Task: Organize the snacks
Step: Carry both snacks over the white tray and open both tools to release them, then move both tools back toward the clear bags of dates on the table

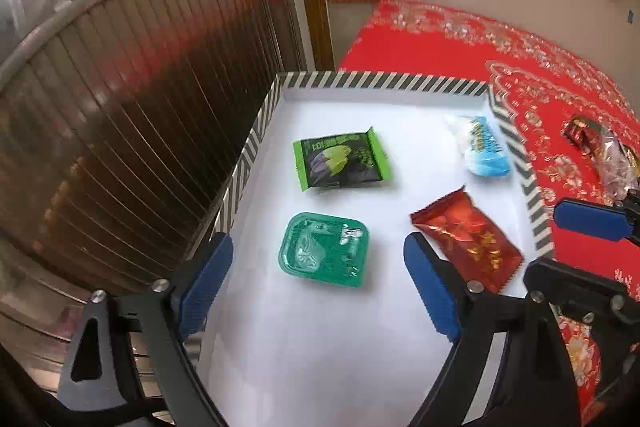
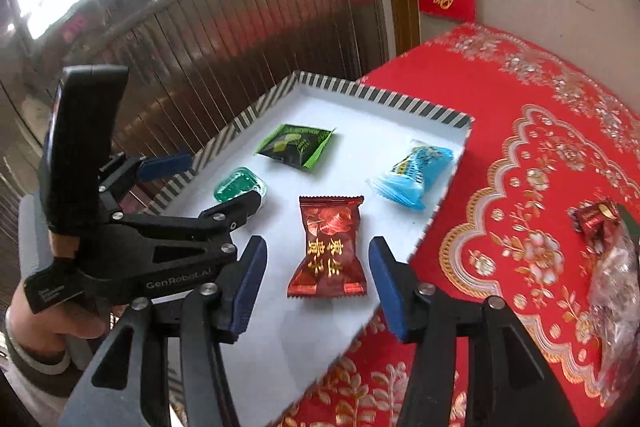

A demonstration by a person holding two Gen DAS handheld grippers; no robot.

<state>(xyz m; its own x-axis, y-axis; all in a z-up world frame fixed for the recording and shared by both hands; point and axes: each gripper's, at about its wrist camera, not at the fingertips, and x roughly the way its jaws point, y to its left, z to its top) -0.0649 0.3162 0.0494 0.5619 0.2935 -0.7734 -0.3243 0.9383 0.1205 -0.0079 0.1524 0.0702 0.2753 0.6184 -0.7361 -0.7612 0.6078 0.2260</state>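
Note:
A white box tray with a striped rim [image 1: 384, 81] [image 2: 384, 95] holds several snacks: a green-black packet [image 1: 340, 159] [image 2: 296, 145], a green jelly cup [image 1: 324, 249] [image 2: 238, 183], a red candy packet [image 1: 466, 239] [image 2: 330, 247] and a blue-white packet [image 1: 482, 147] [image 2: 414, 175]. My left gripper [image 1: 320, 291] is open and empty just above the jelly cup. My right gripper [image 2: 316, 283] is open and empty, its fingers either side of the red packet's near end. More wrapped candies [image 1: 600, 151] [image 2: 608, 251] lie on the red cloth to the right.
The tray sits at the left edge of a table with a red patterned cloth [image 2: 520, 147]. A slatted wooden partition [image 1: 140, 107] stands to the left. In the right wrist view the left gripper [image 2: 160, 227] and the hand holding it are at the left.

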